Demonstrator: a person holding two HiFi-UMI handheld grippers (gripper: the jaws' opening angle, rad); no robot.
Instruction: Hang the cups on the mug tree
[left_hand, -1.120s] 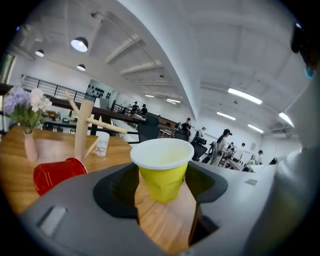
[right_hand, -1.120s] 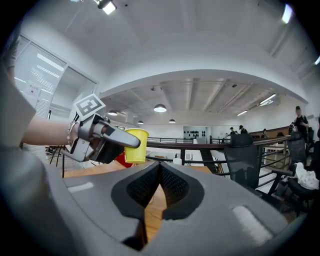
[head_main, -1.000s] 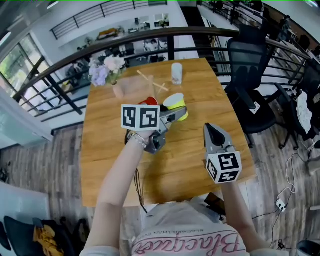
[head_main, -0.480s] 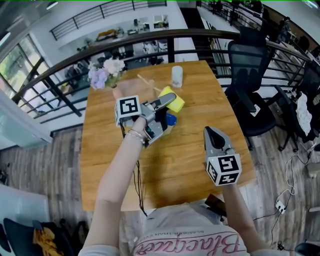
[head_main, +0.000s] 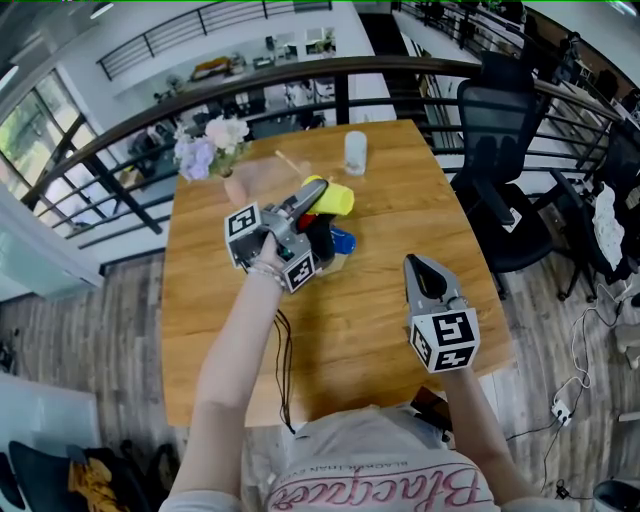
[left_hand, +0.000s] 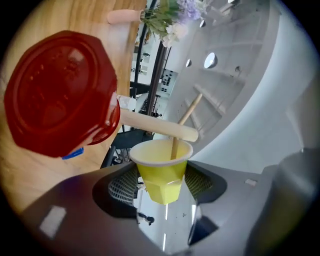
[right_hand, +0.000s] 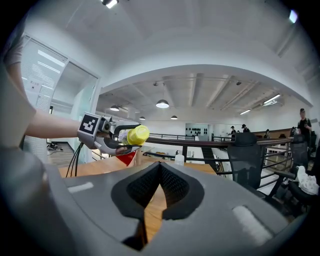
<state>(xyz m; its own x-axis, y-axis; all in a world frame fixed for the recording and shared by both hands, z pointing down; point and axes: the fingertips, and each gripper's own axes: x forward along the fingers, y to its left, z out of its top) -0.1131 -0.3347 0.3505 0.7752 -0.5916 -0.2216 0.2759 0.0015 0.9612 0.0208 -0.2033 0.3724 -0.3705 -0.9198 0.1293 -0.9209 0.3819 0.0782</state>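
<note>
Right gripper (right_hand: 159, 166): jaws pressed together, nothing between them. Left gripper (head_main: 312, 196): jaws pinch the yellow cup (left_hand: 163, 175). Just beyond its rim a mug tree peg (left_hand: 155, 126) crosses; a second peg's end is lost in the cup mouth. Left of the jaws, the red cup (left_hand: 60, 95) hides most of the blue cup (left_hand: 73, 153).

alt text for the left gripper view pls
The left tool grips a yellow cup, its mouth facing away toward a mug tree; one thin peg appears to reach into it. A red cup, bottom toward the camera, fills the upper left above the table, with flowers at the top.
</note>
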